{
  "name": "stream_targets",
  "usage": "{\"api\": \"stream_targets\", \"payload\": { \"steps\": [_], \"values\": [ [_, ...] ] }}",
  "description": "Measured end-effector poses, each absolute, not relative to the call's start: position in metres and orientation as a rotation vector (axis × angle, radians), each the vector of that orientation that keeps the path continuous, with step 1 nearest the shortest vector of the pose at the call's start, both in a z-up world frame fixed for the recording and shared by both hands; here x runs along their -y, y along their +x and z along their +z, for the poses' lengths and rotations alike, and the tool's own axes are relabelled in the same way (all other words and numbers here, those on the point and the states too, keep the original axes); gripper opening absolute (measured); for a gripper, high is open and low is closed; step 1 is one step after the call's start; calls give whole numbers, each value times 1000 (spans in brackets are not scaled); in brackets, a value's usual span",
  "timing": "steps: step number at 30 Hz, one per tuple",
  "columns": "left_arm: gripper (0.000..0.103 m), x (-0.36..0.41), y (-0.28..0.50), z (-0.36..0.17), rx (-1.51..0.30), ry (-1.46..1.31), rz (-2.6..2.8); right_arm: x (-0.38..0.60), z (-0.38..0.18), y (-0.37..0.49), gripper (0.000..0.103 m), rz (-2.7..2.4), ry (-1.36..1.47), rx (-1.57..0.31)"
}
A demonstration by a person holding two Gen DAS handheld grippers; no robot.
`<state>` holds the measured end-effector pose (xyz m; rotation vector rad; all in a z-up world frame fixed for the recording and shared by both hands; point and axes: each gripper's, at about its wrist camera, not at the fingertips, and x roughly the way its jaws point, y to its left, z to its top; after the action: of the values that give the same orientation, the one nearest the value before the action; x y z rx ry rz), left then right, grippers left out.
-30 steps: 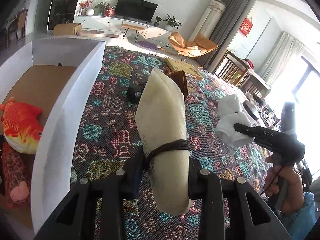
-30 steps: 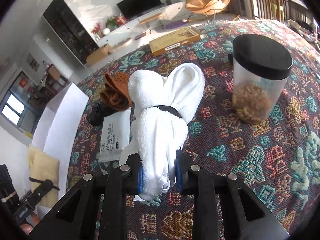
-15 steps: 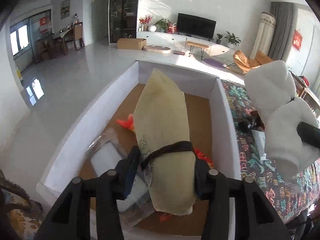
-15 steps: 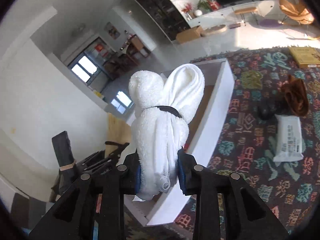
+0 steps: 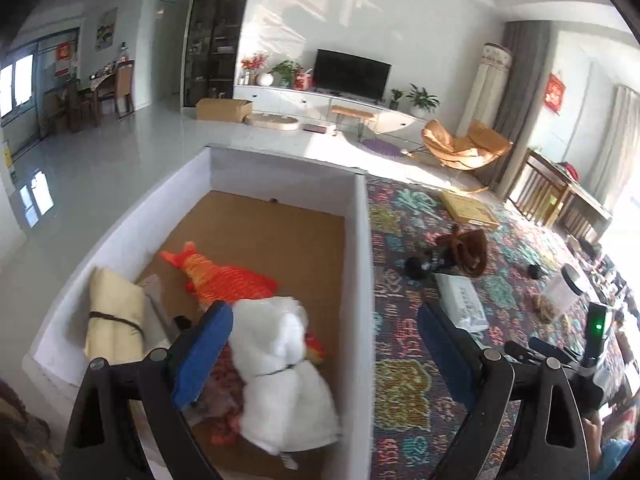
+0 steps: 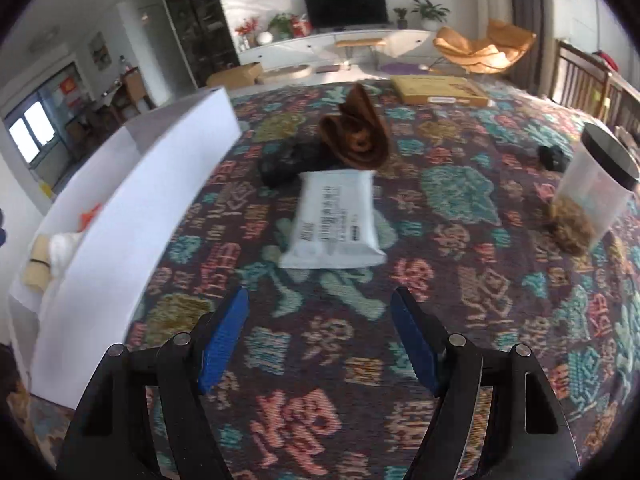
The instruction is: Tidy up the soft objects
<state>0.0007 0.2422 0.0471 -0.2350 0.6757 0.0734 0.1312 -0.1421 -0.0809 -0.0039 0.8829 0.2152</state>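
A white open box (image 5: 362, 264) stands at the left of the patterned table; it also shows in the right wrist view (image 6: 160, 184). Inside it lie a cream rolled towel (image 5: 114, 316) tied with a dark band, a white rolled towel (image 5: 280, 372) and an orange fish plush (image 5: 224, 276). My left gripper (image 5: 320, 356) is open and empty above the box. My right gripper (image 6: 320, 336) is open and empty over the tablecloth. A brown rolled cloth (image 6: 356, 136), a black soft item (image 6: 280, 164) and a white wipes pack (image 6: 334, 220) lie ahead of it.
A clear jar with a black lid (image 6: 596, 192) stands at the right, a small black object (image 6: 552, 158) beside it. A flat yellow box (image 6: 438, 90) lies at the table's far edge. My right gripper shows at the lower right of the left wrist view (image 5: 560, 356).
Both grippers have opened. The cream towel and the white towel now lie in the box. My right gripper has swung back over the table toward the wipes pack.
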Motion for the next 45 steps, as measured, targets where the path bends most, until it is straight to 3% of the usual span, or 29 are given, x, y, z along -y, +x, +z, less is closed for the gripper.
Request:
{"api": "stream_targets", "payload": {
  "steps": [2, 8, 17, 25, 45],
  "values": [
    [102, -194, 8, 45, -694, -192, -48, 181, -92, 134, 77, 74, -1, -879],
    [103, -83, 57, -18, -874, -95, -229, 242, -105, 129, 77, -137, 71, -842],
    [103, -52, 107, -108, -948, 42, -86, 235, -117, 133, 77, -179, -6, -879],
    [103, -54, 108, -110, -942, 34, -83, 247, -121, 136, 86, -169, 79, -902],
    [103, -54, 108, -110, -942, 34, -83, 245, -122, 137, 86, -172, 74, -902]
  ]
}}
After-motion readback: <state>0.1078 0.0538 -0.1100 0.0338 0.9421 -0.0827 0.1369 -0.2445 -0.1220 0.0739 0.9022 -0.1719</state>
